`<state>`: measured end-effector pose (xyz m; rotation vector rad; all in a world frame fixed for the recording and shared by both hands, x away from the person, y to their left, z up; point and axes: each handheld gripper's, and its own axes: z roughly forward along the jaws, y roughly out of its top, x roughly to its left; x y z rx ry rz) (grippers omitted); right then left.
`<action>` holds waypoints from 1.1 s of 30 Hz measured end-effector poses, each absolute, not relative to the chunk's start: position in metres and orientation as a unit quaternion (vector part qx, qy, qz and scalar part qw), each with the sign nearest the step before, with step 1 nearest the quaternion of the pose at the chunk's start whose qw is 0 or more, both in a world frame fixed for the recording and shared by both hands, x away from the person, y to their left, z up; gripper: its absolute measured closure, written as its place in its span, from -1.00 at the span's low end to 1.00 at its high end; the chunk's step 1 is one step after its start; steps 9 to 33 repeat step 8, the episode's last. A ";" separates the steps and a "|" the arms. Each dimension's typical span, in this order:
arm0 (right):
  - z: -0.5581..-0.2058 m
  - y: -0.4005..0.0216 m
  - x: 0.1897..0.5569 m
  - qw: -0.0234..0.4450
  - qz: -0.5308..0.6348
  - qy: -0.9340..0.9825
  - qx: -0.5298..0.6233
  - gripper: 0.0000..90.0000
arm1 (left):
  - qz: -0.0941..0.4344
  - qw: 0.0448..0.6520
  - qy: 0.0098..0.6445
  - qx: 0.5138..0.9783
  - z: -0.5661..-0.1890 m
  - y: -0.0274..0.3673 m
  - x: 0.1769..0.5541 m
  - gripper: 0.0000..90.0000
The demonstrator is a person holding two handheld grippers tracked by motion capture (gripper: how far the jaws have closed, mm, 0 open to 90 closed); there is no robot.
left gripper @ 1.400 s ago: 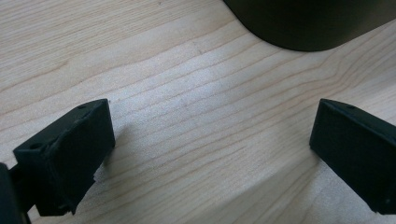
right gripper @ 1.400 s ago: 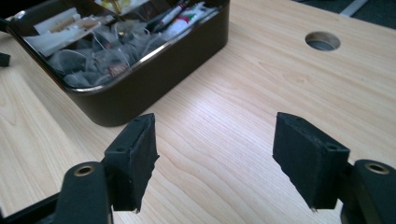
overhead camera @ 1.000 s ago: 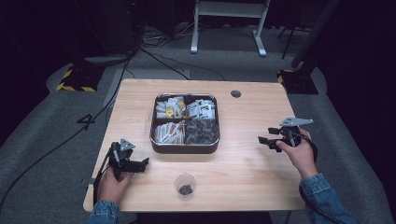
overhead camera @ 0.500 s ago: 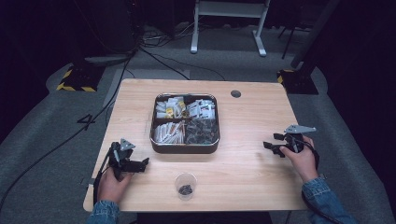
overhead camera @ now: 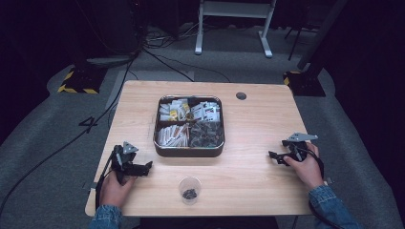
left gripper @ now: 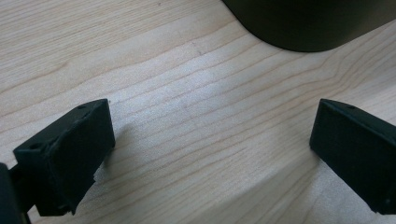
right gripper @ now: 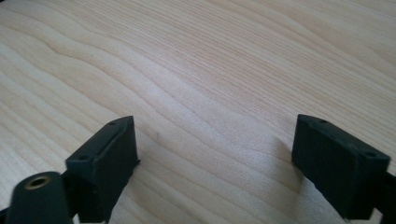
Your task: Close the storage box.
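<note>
- The surface (overhead camera: 258, 143) carries a square tray (overhead camera: 158, 138) of sorted small parts well ahead of both tongs, between them, with a small clear cup (overhead camera: 190, 190) nearer the person, just inward of the left tongs.
- The right tongs (overhead camera: 273, 155) have dropped and drawn back toward the person over the last second. They sat higher and farther forward then, and now lie low on the bare wood, well apart from the tray. I judge that a settling or resting move, not a reach.
- The left tongs (overhead camera: 149, 165) have not shifted in that time. They rest on the surface just outside the tray's near left corner, pointing inward, and the tray's dark wall (left gripper: 303, 28) shows ahead of them in the left gripper view.
- Both hands grip from behind, forearms coming in low from the near edge.
- Both tongs stand wide and hold nothing, with bare wood between the jaws in each gripper view.
- The cup already holds a few dark bits (overhead camera: 189, 193). Neither tongs touches it or the tray.
</note>
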<state>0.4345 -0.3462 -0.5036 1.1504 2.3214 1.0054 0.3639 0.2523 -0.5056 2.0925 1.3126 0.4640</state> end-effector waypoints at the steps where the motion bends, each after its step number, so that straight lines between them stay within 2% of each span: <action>1: -0.504 -0.346 0.435 0.181 0.354 0.822 0.408 -0.76 | 0.176 0.309 0.497 0.792 -0.506 0.252 0.364 -0.99; 5: -0.504 -0.343 0.435 0.182 0.350 0.820 0.413 -0.82 | 0.176 0.309 0.497 0.792 -0.506 0.252 0.364 -0.99; 33: -0.504 -0.343 0.435 0.181 0.351 0.821 0.413 -0.82 | 0.175 0.309 0.497 0.792 -0.506 0.252 0.364 -0.99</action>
